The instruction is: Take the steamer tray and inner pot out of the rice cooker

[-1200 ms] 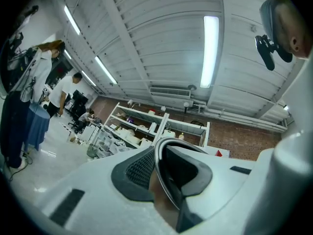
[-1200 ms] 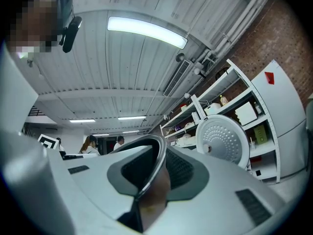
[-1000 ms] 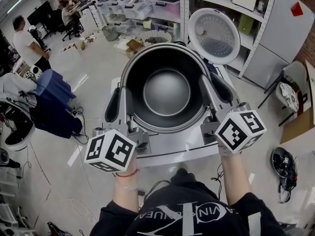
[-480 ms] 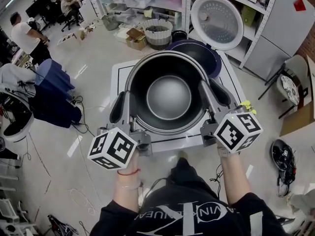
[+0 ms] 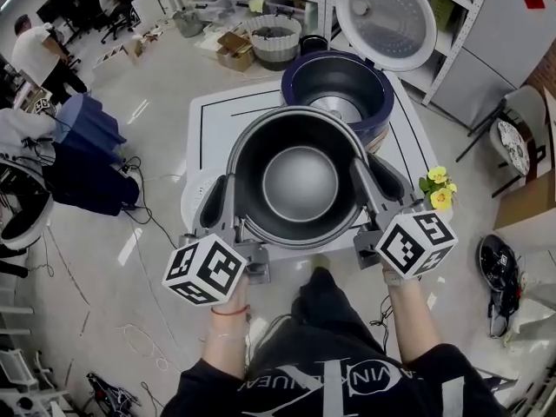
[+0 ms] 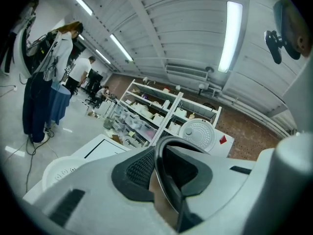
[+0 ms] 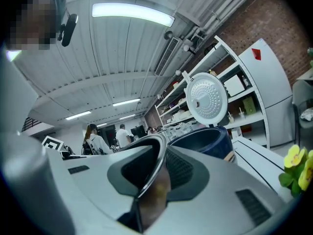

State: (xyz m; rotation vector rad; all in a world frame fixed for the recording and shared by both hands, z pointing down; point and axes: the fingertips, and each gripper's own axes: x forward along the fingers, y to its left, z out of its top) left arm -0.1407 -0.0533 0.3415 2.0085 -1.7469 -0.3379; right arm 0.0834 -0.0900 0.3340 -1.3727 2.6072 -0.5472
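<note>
In the head view, the inner pot (image 5: 300, 181) occupies the middle of the white table (image 5: 217, 120). The left gripper (image 5: 228, 196) is clamped on its rim at 9 o'clock and the right gripper (image 5: 369, 185) at 3 o'clock.

- Free room: bare tabletop lies open from 9 to 11 o'clock of the pot. Open floor lies beyond the table edge at 9 o'clock.
- Obstacle, 1 o'clock: the rice cooker (image 5: 343, 89) stands close behind the pot, with its raised lid (image 5: 387, 17) farther out.
- Obstacle, 3 o'clock: yellow flowers (image 5: 437, 189) stand just beside the right gripper.
</note>
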